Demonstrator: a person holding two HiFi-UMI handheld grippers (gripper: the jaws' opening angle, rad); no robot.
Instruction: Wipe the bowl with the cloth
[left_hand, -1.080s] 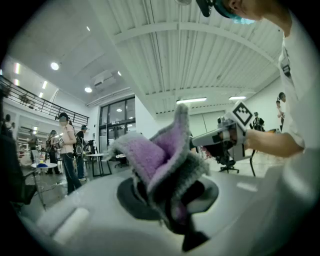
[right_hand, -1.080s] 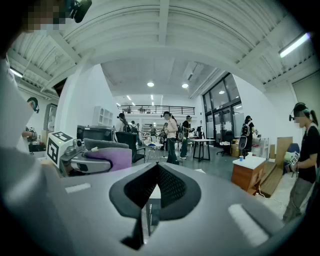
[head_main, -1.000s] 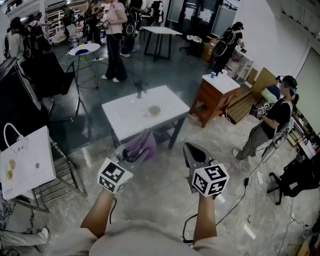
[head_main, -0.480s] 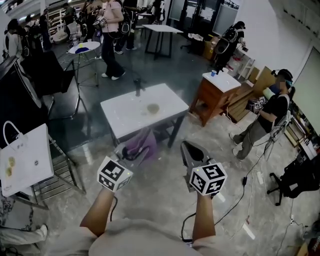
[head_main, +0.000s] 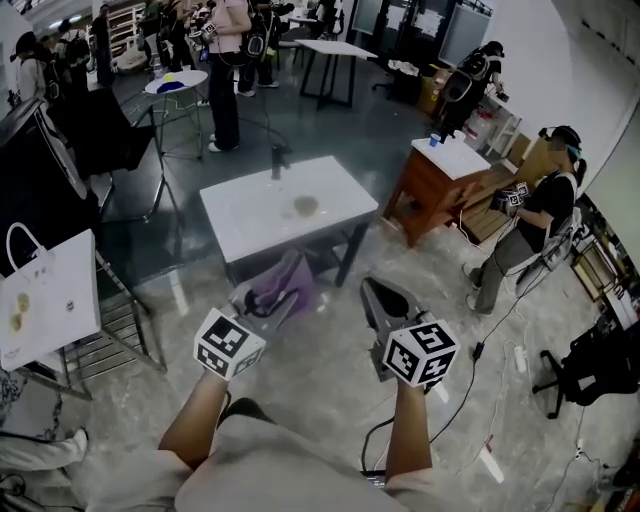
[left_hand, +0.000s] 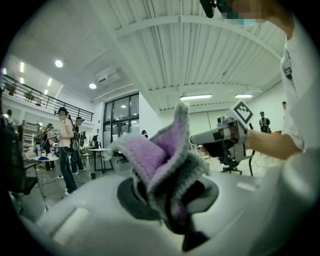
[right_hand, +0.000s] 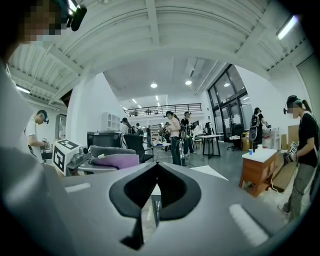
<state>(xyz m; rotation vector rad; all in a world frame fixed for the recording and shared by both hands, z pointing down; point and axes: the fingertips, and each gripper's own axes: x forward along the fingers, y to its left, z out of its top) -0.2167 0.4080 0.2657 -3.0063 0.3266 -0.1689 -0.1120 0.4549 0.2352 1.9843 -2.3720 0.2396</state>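
A small tan bowl (head_main: 306, 206) sits near the middle of a white table (head_main: 250, 222) ahead of me. My left gripper (head_main: 266, 303) is shut on a purple and grey cloth (head_main: 288, 284), held in the air short of the table's near edge. The bunched cloth (left_hand: 159, 162) fills the left gripper view between the jaws. My right gripper (head_main: 369, 290) hovers beside it, shut and empty, its jaws (right_hand: 155, 169) touching at the tips. In the right gripper view the cloth (right_hand: 114, 160) shows at the left and the table (right_hand: 212, 173) ahead.
A dark upright fixture (head_main: 277, 160) stands at the table's far edge. A wooden cabinet (head_main: 436, 185) with a blue cup (head_main: 433, 141) is at the right, and a person (head_main: 528, 235) beyond it. A white bag (head_main: 42, 298) rests on a rack at the left. Cables (head_main: 478, 352) cross the floor.
Both grippers and my view have edged forward toward the table, which now sits a little nearer. The cloth stays in the left gripper. The person at the right has shifted slightly.
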